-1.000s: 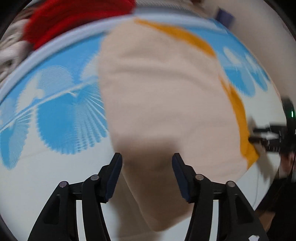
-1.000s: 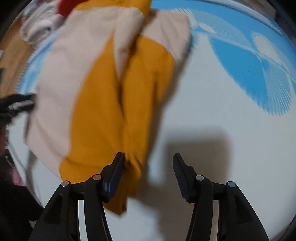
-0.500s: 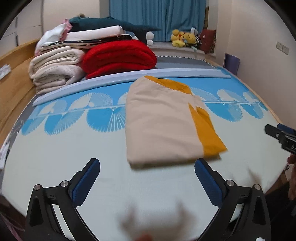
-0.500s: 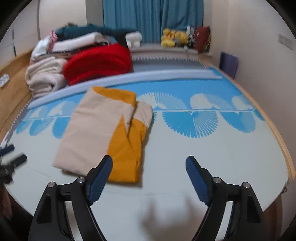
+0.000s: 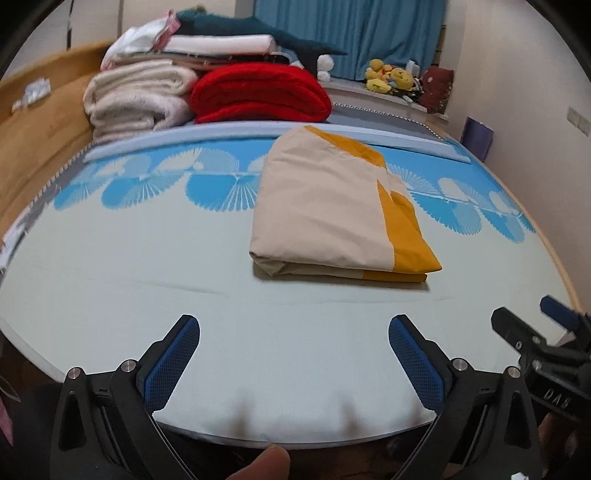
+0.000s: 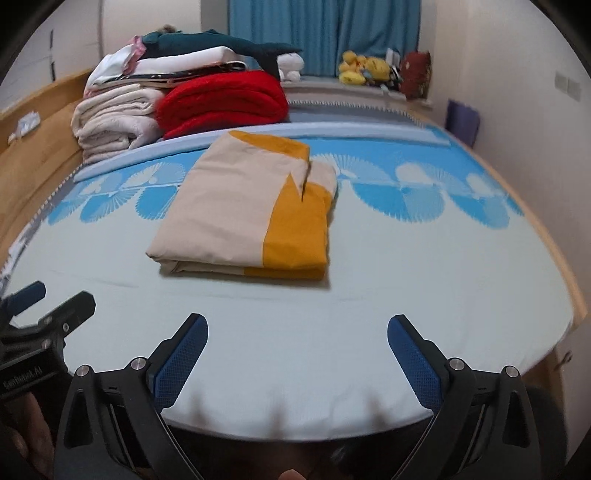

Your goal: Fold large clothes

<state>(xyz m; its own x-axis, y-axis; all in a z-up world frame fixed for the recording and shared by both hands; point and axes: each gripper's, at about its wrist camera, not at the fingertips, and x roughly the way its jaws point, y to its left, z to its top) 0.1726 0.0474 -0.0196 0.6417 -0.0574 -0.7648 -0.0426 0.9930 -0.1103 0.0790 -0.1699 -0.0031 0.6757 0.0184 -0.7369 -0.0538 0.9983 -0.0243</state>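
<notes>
A: Starting on the left: a wide-spread left claw (image 5: 293, 325), empty, hanging over the bare near edge of the bed (image 5: 147, 295). Well short of the folded garment (image 5: 321, 214).

B: And on the right, a right claw (image 6: 297, 321) with jaws opening, nothing between them either. Also clear of the cloth, over the pale sheet.

A: Looks like a finished fold, judging by that neat rectangle mid-bed. Best advice now?

B: Check the edges. Square up the orange corner poking out at the near right. Press flat from the fold outward, no dragging. If shifting it, pinch both near corners through every layer, lift level, and guard against the stack sliding apart.

A: Materials, left to right?

B: Far left, a stack of cream blankets (image 5: 136, 96), fluffy, rounded at the folds. Next, a thick red blanket (image 5: 258, 92), plump and ribbed. Then the garment itself: smooth, thin woven cloth by the look. Cream panel on the left, mustard-orange band on the right, several layers deep at the near edge, with a soft rounded crease at the left corner.

A: And beyond?

B: Yellow plush toys (image 5: 388, 77) on the far ledge, with a blue curtain (image 5: 351, 33) behind. Under everything, a matte sheet with blue fan prints, probably grippy enough to hold the bundle steady.
</notes>
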